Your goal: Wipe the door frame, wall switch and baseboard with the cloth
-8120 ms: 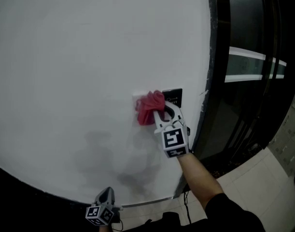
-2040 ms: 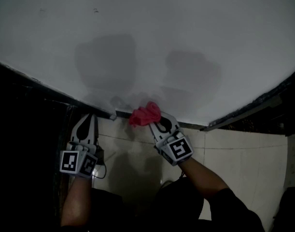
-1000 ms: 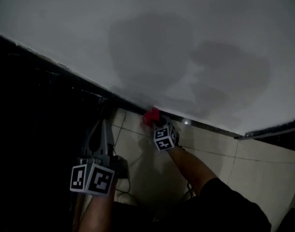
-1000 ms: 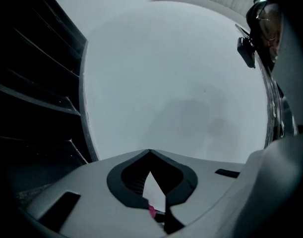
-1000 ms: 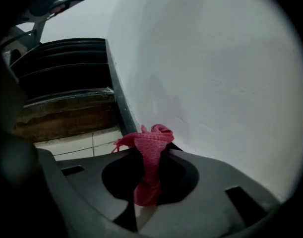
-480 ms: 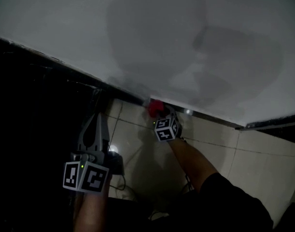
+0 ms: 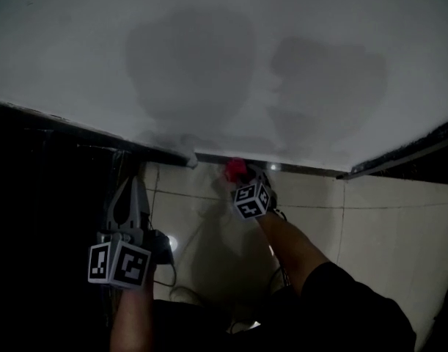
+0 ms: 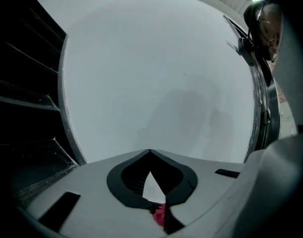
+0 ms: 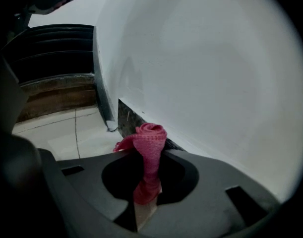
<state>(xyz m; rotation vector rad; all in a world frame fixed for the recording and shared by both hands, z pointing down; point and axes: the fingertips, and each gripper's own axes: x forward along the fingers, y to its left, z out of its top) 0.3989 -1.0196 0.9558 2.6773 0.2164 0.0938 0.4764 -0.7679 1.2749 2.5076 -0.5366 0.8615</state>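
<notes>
Two grippers, one cloth. The right gripper [image 7: 245, 180] pinches the red cloth [image 9: 150, 145] between its jaws, the rolled end at their 12 o'clock, by the dark baseboard [image 7: 304, 169] under the white wall [image 7: 224, 50]. The left gripper [image 7: 127, 196], at its 8 o'clock, has its jaw tips together. Only the right gripper view shows the pinch. The head view's left side is too dark to make out.

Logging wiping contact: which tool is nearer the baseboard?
Right. The right tool holds the cloth right at the baseboard; the left tool sits off to the left, shut and apart from it.
</notes>
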